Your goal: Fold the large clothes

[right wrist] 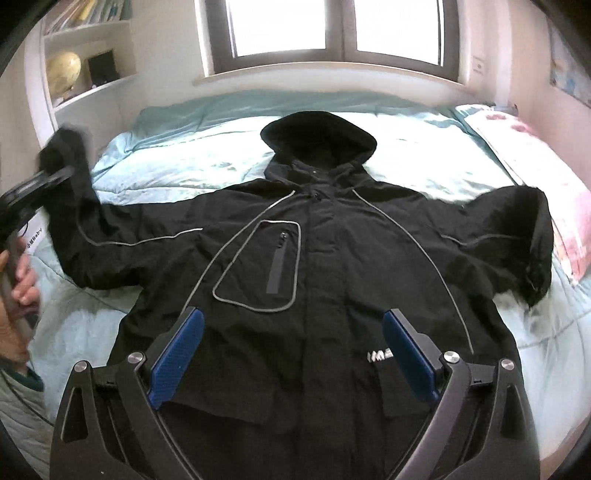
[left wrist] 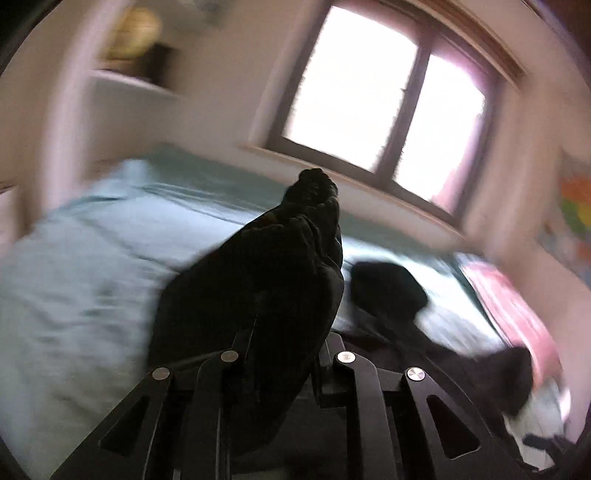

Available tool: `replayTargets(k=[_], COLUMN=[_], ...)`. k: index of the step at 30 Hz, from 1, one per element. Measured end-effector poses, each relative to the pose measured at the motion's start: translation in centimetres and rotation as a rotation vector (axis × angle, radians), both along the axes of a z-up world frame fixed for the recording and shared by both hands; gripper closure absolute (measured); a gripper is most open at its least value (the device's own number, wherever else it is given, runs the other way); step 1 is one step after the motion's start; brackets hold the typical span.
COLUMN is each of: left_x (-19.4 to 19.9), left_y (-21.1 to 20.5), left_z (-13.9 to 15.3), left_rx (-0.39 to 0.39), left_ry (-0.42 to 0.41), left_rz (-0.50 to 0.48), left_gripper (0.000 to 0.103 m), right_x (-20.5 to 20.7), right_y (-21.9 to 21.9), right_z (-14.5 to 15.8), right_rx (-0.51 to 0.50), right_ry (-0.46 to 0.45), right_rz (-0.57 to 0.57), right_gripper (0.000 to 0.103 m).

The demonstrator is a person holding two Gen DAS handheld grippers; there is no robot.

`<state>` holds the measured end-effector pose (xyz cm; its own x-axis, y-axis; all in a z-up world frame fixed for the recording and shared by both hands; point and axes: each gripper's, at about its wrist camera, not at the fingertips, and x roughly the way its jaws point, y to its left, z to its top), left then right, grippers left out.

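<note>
A black hooded jacket (right wrist: 317, 266) with grey piping lies face up on the bed (right wrist: 207, 147), hood toward the window, sleeves spread. My left gripper (right wrist: 55, 173) is shut on the cuff of the jacket's left-side sleeve (right wrist: 70, 147) and holds it lifted above the bed. In the left wrist view the bunched black sleeve (left wrist: 266, 280) fills the space between the fingers and hides their tips; the hood (left wrist: 388, 288) lies beyond. My right gripper (right wrist: 293, 350) is open and empty, hovering over the jacket's lower front, blue pads (right wrist: 177, 358) wide apart.
The bed has a light teal cover (left wrist: 81, 258). A pink patterned pillow (right wrist: 532, 192) lies at the right side. A window (right wrist: 332, 29) is behind the bed. Shelves with a globe (right wrist: 64, 70) stand at the left. The person's hand (right wrist: 18, 295) holds the left gripper's handle.
</note>
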<state>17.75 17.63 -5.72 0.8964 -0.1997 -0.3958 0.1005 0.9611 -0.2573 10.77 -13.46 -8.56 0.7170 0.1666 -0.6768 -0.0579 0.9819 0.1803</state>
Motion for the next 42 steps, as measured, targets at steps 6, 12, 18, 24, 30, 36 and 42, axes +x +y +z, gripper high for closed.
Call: replayTargets(k=[6, 12, 18, 24, 30, 36, 42], left_x=[6.9, 9.2, 6.0, 1.1, -0.9, -0.8, 0.4], left_y=[-10.1, -11.0, -7.8, -3.7, -1.3, -0.5, -2.8], left_z=[-7.7, -15.3, -10.8, -7.4, -6.2, -5.7, -4.3], left_rx=[0.044, -0.006, -0.291, -0.298, -0.149, -0.029, 0.02], left_ry=[0.27, 0.457, 0.38, 0.277, 0.245, 0.266, 0.243], left_rz=[-0.187, -0.217, -0.39, -0.353, -0.205, -0.104, -0.125], left_gripper=[0.084, 0.074, 0.041, 0.035, 0.035, 0.035, 0.035], right_x=[-1.6, -1.1, 3.4, 11.5, 18.4, 21.5, 19.2], right_y=[-2.2, -3.7, -2.2, 2.5, 6.9, 8.8, 2.7], right_z=[-0.6, -1.4, -2.7, -4.4, -7.3, -9.4, -2.0], right_rx=[-0.016, -0.054, 0.015, 0.132, 0.318, 0.405, 0.312], right_ry=[0.016, 0.041, 0.106, 0.164, 0.274, 0.374, 0.119], right_rz=[-0.023, -0.048, 0.02, 0.12, 0.163, 0.147, 0.099], right_gripper=[0.004, 0.004, 0.004, 0.013, 0.024, 0.067, 0.07])
